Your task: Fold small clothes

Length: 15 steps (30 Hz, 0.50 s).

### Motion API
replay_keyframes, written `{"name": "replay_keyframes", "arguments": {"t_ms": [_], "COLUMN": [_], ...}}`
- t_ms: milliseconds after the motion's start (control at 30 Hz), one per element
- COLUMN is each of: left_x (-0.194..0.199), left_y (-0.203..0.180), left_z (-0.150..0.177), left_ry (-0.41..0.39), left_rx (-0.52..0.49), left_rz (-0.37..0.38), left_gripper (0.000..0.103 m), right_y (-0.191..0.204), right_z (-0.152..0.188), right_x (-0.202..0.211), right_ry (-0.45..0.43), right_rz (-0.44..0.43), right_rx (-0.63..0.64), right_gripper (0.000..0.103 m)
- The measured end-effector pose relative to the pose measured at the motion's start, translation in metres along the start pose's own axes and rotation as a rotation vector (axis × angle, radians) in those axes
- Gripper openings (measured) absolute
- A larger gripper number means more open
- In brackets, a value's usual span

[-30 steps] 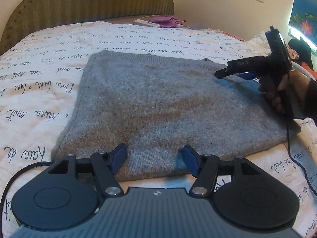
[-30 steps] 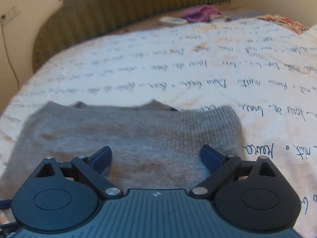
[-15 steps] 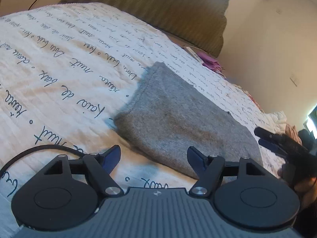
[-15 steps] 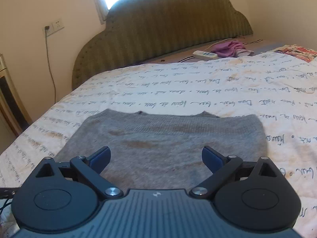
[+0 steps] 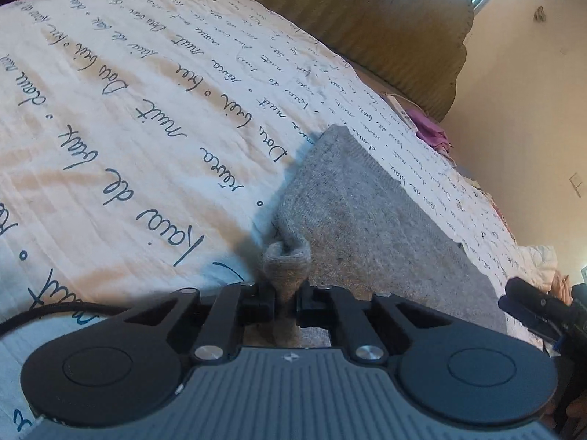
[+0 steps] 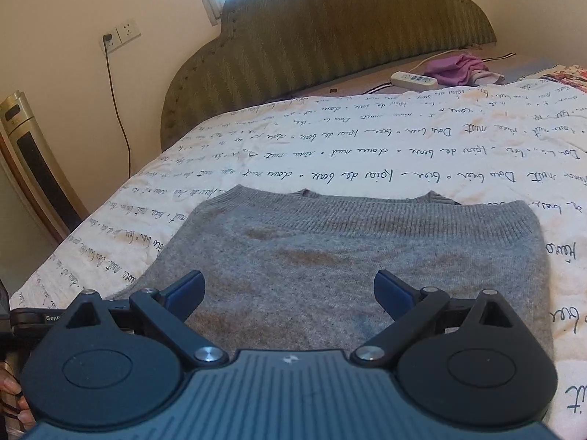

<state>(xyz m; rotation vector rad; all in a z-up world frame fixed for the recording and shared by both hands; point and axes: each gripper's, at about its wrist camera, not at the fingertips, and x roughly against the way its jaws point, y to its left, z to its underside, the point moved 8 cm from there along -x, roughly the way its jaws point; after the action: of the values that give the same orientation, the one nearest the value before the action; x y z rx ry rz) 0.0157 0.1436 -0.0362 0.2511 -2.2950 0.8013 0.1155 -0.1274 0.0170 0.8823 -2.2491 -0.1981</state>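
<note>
A folded grey knit sweater [image 6: 348, 256] lies flat on the bed's white script-printed cover [image 6: 367, 146]. In the left wrist view my left gripper [image 5: 287, 299] is shut on the sweater's near left corner [image 5: 288, 256], which bunches up between the jaws; the rest of the sweater [image 5: 367, 212] stretches away to the right. My right gripper [image 6: 290, 289] is open and empty, hovering over the sweater's near edge. It also shows at the far right of the left wrist view [image 5: 532, 304].
A green padded headboard [image 6: 330, 36] stands at the back. A white power strip [image 6: 414, 80] and a purple cloth [image 6: 455, 69] lie by it. A wall socket with a cable [image 6: 121, 36] and a gold appliance [image 6: 29, 161] are at the left.
My left gripper has swung to the sweater's left corner, moved in and shut on it. My right gripper has lifted and pulled back a little, staying open.
</note>
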Motion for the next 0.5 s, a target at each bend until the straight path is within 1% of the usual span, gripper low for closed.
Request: {"name": "replay_keyframes", "arguments": {"t_ms": [33,100,133,200,300,333,400,433,500], "left_x": [0.003,0.012,0.018,0.026,0.027,0.027,0.026,0.025,0.024], "left_y": [-0.007,-0.03,-0.045,-0.073,-0.107,-0.114,-0.124,-0.126,-0.127], "left_z": [0.0,0.001,0.004,0.014,0.035,0.042,0.052,0.055,0.058], "left_ry": [-0.025,-0.091,-0.128,-0.178,-0.221,-0.227,-0.225,-0.22,-0.213], "left_rx": [-0.059,-0.222,-0.317,-0.47,-0.659,-0.699,-0.741,-0.749,-0.753], "left_rz": [-0.018,-0.038,-0.035,-0.007,0.02,0.033,0.052,0.06,0.07], "left_gripper": [0.007,0.006,0.006,0.005,0.005,0.005,0.005,0.004,0.004], "right_y": [0.003,0.013,0.017,0.028,0.046,0.052,0.061,0.063,0.065], "right_z": [-0.005,-0.016,-0.022,-0.033,-0.046,-0.049,-0.052,-0.052,-0.049], "right_x": [-0.006,-0.023,-0.032,-0.054,-0.086,-0.097,-0.119,-0.128,-0.147], "right_ry": [0.014,0.061,0.088,0.155,0.235,0.265,0.336,0.367,0.422], "right_rz": [-0.02,-0.082,-0.111,-0.181,-0.256,-0.278,-0.313,-0.315,-0.286], "right_rx": [-0.006,-0.032,-0.046,-0.078,-0.101,-0.109,-0.128,-0.127,-0.117], "right_gripper": [0.099,0.099,0.099,0.099,0.099,0.099,0.099,0.099,0.099]}}
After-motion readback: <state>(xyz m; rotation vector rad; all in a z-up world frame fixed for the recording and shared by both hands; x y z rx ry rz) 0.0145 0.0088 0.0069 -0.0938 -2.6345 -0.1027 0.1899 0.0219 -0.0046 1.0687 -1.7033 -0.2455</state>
